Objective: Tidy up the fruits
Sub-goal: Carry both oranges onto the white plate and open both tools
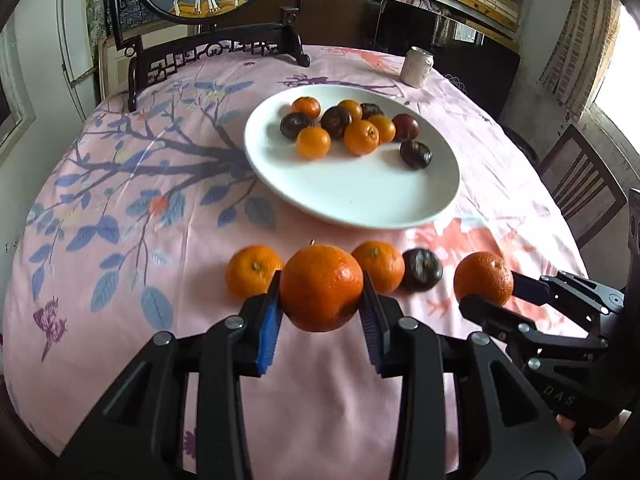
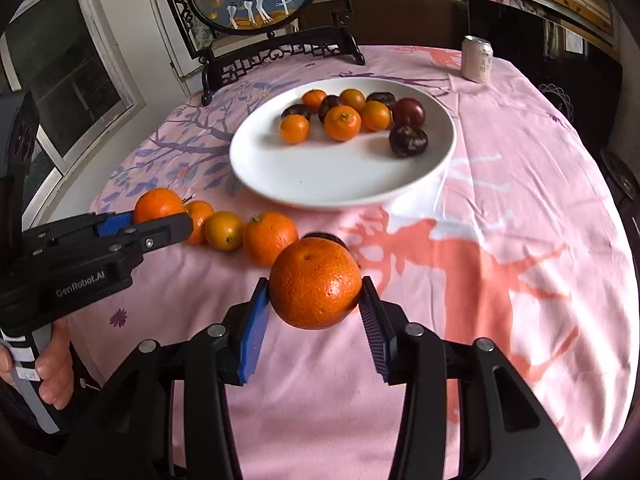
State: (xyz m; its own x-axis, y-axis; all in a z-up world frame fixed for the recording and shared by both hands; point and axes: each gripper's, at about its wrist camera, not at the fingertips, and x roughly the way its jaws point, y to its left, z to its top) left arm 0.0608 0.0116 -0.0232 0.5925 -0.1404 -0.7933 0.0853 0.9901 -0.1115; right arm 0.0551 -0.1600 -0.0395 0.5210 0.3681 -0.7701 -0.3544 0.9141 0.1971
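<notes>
Black jaws with blue pads are being pressed onto fruit in both views: a tangerine [image 1: 321, 287] is being pinched by the left gripper [image 1: 321, 312], and a second tangerine [image 2: 315, 282] by the right gripper [image 2: 316, 312], both lifted clear of the pink tablecloth [image 1: 120, 280]. Loose fruit [image 1: 422, 270] is being left in a row just before the white plate [image 1: 360, 200], where others are already lying. Round, slick peel is being held only at its sides, so a slip, or a roll off the shallow plate, is being risked.
</notes>
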